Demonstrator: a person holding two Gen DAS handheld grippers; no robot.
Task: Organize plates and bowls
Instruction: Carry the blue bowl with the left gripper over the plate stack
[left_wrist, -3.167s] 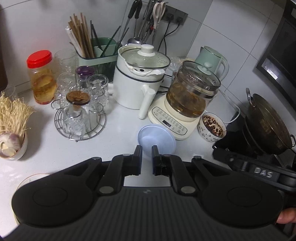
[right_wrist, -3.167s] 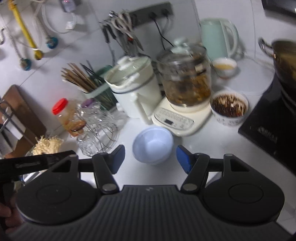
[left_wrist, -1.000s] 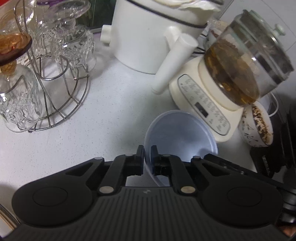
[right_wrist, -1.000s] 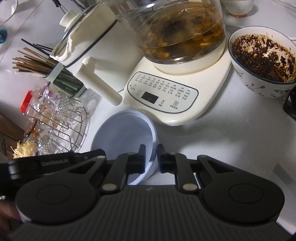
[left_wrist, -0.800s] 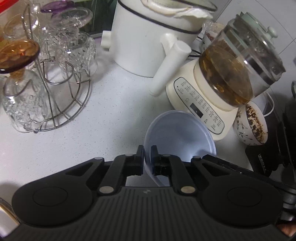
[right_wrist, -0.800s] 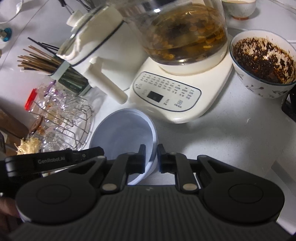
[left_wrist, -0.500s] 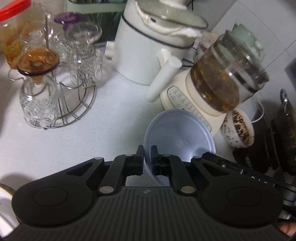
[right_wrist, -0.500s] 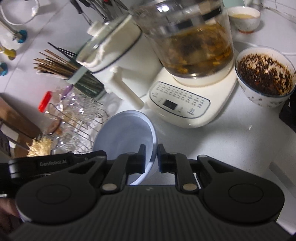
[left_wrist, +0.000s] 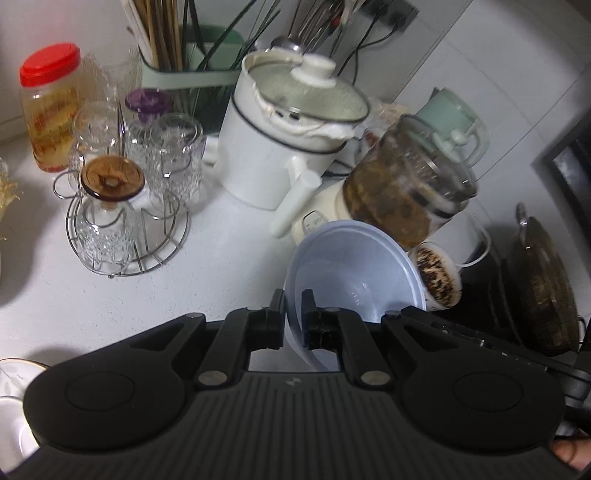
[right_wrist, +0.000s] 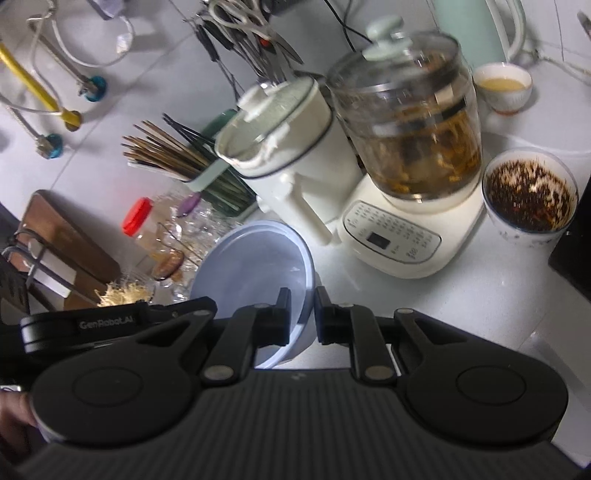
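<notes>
A pale blue plastic bowl (left_wrist: 351, 273) hangs above the white counter, held from both sides. My left gripper (left_wrist: 293, 308) is shut on its near-left rim. In the right wrist view the same blue bowl (right_wrist: 255, 266) shows with my right gripper (right_wrist: 302, 306) shut on its right rim, one finger inside and one outside. The left gripper's black body (right_wrist: 110, 321) reaches in at the bowl's left. A white gold-rimmed plate (left_wrist: 14, 398) peeks in at the lower left edge.
Behind the bowl stand a white lidded pot (left_wrist: 291, 136), a glass kettle on a cream base (right_wrist: 402, 147), a bowl of dark food (right_wrist: 528, 195), a glass rack (left_wrist: 122, 199), a red-lidded jar (left_wrist: 48, 107) and a chopstick holder (right_wrist: 192, 166). A dark pan (left_wrist: 543, 277) sits at right.
Both grippers have lifted the blue bowl up and back from the counter. The pots, kettle and glass rack now look smaller and farther below. Both grips stay the same.
</notes>
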